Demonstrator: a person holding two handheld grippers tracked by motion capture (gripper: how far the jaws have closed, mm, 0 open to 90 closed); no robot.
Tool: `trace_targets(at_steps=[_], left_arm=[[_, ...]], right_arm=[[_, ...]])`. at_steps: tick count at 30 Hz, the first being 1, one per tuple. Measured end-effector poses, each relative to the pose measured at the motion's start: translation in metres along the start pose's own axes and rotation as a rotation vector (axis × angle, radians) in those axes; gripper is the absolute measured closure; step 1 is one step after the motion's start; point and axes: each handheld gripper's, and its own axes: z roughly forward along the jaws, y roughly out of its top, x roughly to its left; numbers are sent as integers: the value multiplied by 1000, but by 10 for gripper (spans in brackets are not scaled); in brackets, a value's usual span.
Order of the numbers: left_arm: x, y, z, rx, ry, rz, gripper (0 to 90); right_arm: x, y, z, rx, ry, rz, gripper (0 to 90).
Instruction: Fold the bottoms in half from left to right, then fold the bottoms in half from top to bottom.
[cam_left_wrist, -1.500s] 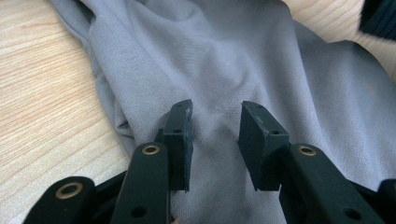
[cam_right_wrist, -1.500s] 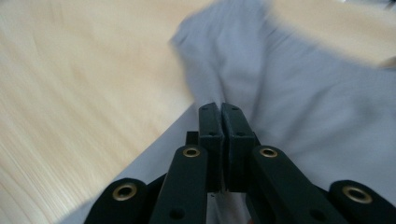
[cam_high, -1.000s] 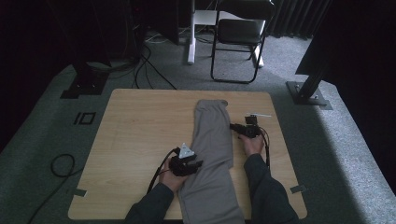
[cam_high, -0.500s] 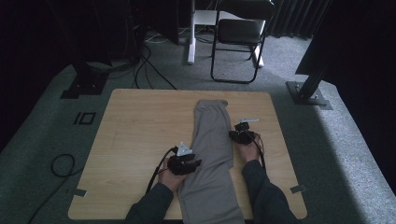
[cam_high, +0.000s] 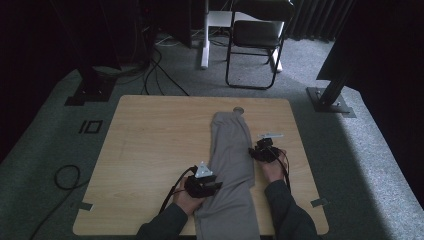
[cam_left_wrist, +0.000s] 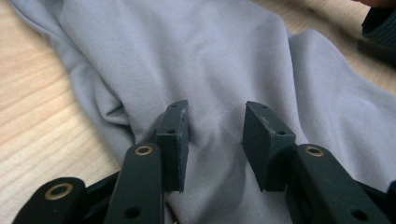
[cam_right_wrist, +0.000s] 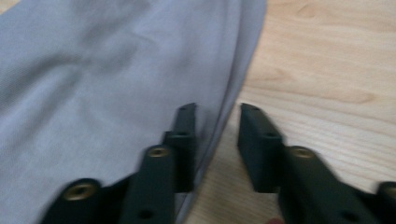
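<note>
A long grey garment (cam_high: 231, 150) lies folded in a strip down the wooden table (cam_high: 150, 140), from its far side to its near edge. My left gripper (cam_high: 214, 186) rests on the garment's left side near the person. In the left gripper view its jaws stand open over a soft ridge of cloth (cam_left_wrist: 210, 56), midpoint (cam_left_wrist: 215, 135). My right gripper (cam_high: 254, 153) is at the garment's right edge. Its jaws have just been opening and now straddle that edge (cam_right_wrist: 215, 140), one over cloth (cam_right_wrist: 93, 70), the other over bare wood (cam_right_wrist: 327, 70), pinching nothing.
A folding chair (cam_high: 257, 40) stands beyond the table's far edge. Black stand bases (cam_high: 90, 92) (cam_high: 330, 100) flank the far corners. A cable loop (cam_high: 65, 175) lies on the carpet at the left. The person's other dark sleeve (cam_left_wrist: 378, 32) shows across the garment.
The right hand has slid a little along the garment's right edge toward the person, and its jaws now stand apart. The left hand and the garment have stayed put.
</note>
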Motion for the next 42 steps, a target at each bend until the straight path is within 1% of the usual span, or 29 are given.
trace_targets(at_steps=[1,2,3,4,5,6,7,8,9,10,11,12,13,14,15,17,19,20,25,28,33,34,35,36,37,38,40,42], left_arm=[[4,5,-3,-48,13,-6,611],[7,9,-5,-74,28,-13,611],[7,9,-5,-74,28,-13,611],[16,21,-5,-105,59,-23,605],[21,26,-3,-106,77,-24,599],[27,31,1,-94,95,-29,599],[33,35,6,-81,109,-39,599],[38,37,11,-66,117,-52,599],[41,38,15,-41,120,-60,602],[41,38,15,-41,120,-60,609],[42,36,21,-13,150,-38,629],[42,36,21,-13,150,-38,640],[38,33,25,23,182,4,655],[37,31,25,38,185,9,658],[36,29,24,33,184,5,662],[35,26,20,31,177,-23,678],[35,26,20,31,177,-23,686],[29,19,13,30,166,-30,694],[13,0,-4,28,150,-38,702],[6,-10,-14,18,140,-56,703],[-3,-22,-25,10,119,-67,701],[-3,-23,-26,9,108,-63,687],[-3,-23,-26,6,96,-62,646],[-2,-22,-27,1,101,-57,610],[0,-20,-28,-10,108,-60,599],[2,-17,-30,-28,110,-71,599],[9,-8,-33,-59,120,-83,591],[18,3,-34,-82,147,-85,587]], right_arm=[[1,3,0,-31,14,-1,554],[2,5,0,-43,19,-1,541],[4,7,0,-55,23,-4,528],[7,10,0,-71,20,-12,511],[9,12,1,-76,15,-21,497],[11,15,3,-78,10,-34,487],[14,17,6,-72,3,-35,481],[15,18,10,-57,-5,-30,481],[17,18,12,-50,-11,-29,481],[17,18,12,-50,-11,-29,481],[21,15,17,-22,-23,-27,480],[22,13,18,-15,-32,-33,480],[24,10,19,-22,-43,-38,479],[25,8,18,-25,-46,-40,481],[27,7,16,-24,-52,-36,484],[29,3,13,-20,-62,-28,486],[31,1,11,-19,-63,-28,486],[36,-6,5,-24,-62,-33,494],[48,-25,-11,-20,-50,-44,494],[56,-37,-20,-23,-37,-57,494],[66,-51,-32,-22,-15,-76,488],[67,-52,-33,-20,-13,-79,481],[68,-54,-34,-20,-7,-84,467],[68,-54,-35,-17,2,-80,440],[68,-53,-35,-16,17,-77,417],[67,-52,-35,-16,35,-76,414],[64,-48,-37,-36,40,-65,410],[60,-41,-39,-61,44,-57,410]])
